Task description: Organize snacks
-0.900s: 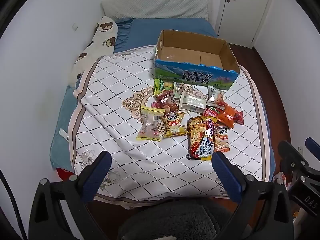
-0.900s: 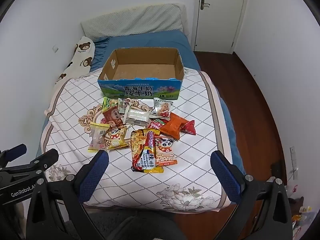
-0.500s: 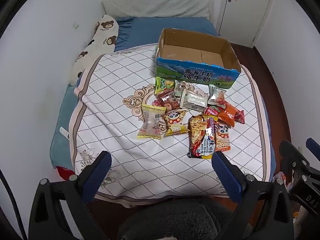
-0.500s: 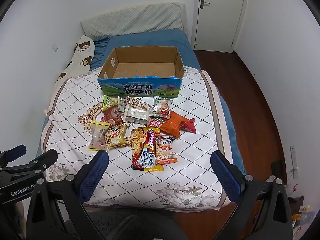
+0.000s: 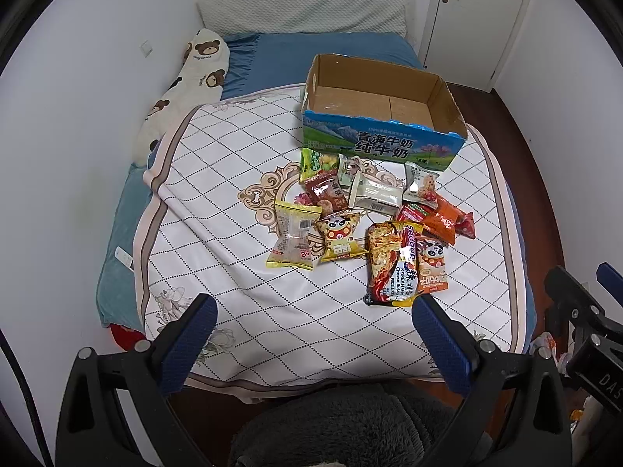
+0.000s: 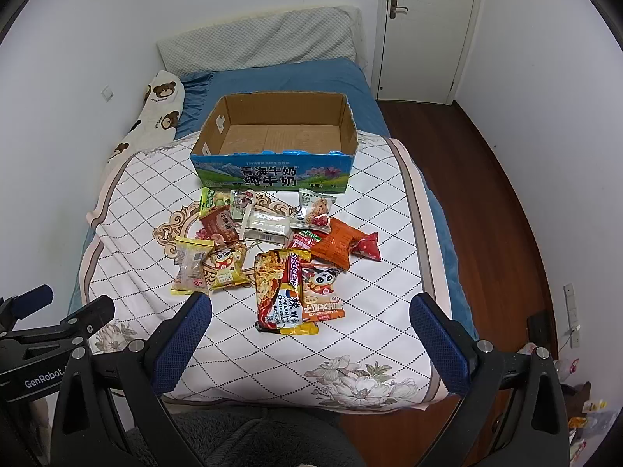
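Several snack packets lie in a cluster on a white quilted cover (image 5: 241, 295) (image 6: 370, 334), among them a large noodle packet (image 5: 391, 262) (image 6: 281, 288), an orange packet (image 5: 440, 218) (image 6: 338, 244) and a yellow-edged clear packet (image 5: 293, 239) (image 6: 190, 268). An open, empty cardboard box (image 5: 379, 116) (image 6: 278, 144) with a blue front stands just behind them. My left gripper (image 5: 311, 313) is open and empty, held above the near edge of the bed. My right gripper (image 6: 311, 313) is open and empty too, near the noodle packet's lower end.
The bed has a blue sheet (image 6: 284, 78), a grey pillow (image 6: 257, 39) and a bear-print bolster (image 5: 183, 89) along the left wall. A wooden floor (image 6: 498, 202) and a white door (image 6: 424, 27) lie to the right. A dark fluffy thing (image 5: 342, 428) sits below the grippers.
Both grippers have moved slightly forward toward the bed, so the snacks and box sit a little lower in view. Jaws stay open.
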